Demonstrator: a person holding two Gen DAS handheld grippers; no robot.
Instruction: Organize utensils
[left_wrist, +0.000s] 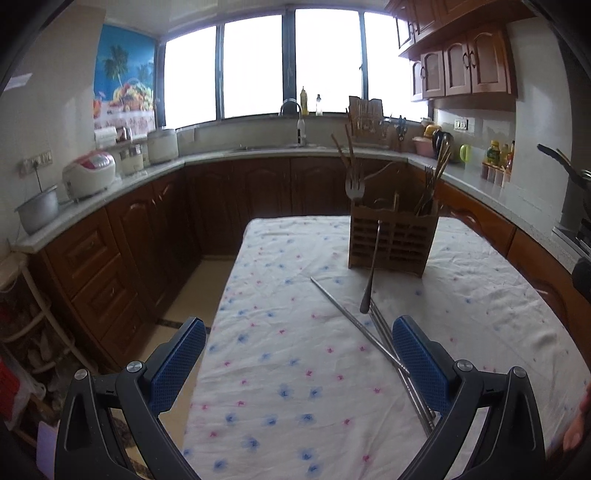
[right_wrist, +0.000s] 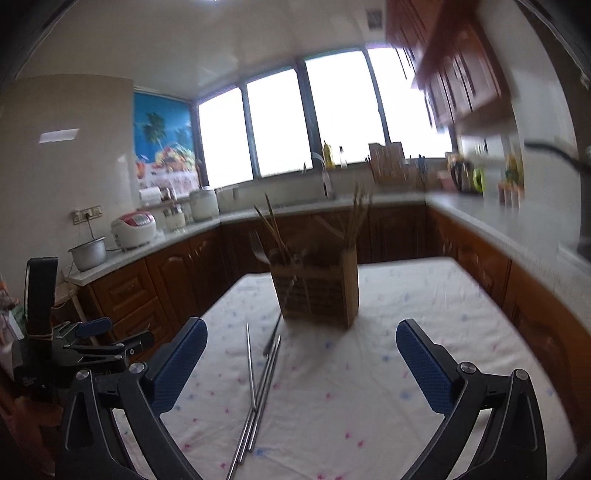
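A wooden slatted utensil holder (left_wrist: 393, 236) stands on the floral tablecloth (left_wrist: 280, 354), with forks, spoons and chopsticks upright in it; it also shows in the right wrist view (right_wrist: 317, 291). Several metal chopsticks (left_wrist: 354, 325) lie crossed on the cloth in front of it, also seen in the right wrist view (right_wrist: 258, 387). A metal utensil handle (left_wrist: 371, 280) leans against the holder's front. My left gripper (left_wrist: 299, 354) is open and empty above the cloth, chopsticks by its right finger. My right gripper (right_wrist: 301, 362) is open and empty, the chopsticks between its fingers below.
Wooden kitchen counters wrap around the table, carrying a rice cooker (left_wrist: 88, 173), a metal pot (left_wrist: 38, 208) and bottles (left_wrist: 496, 155). The left gripper's body (right_wrist: 55, 347) shows at the left of the right wrist view. The table's left edge drops to the floor (left_wrist: 192, 288).
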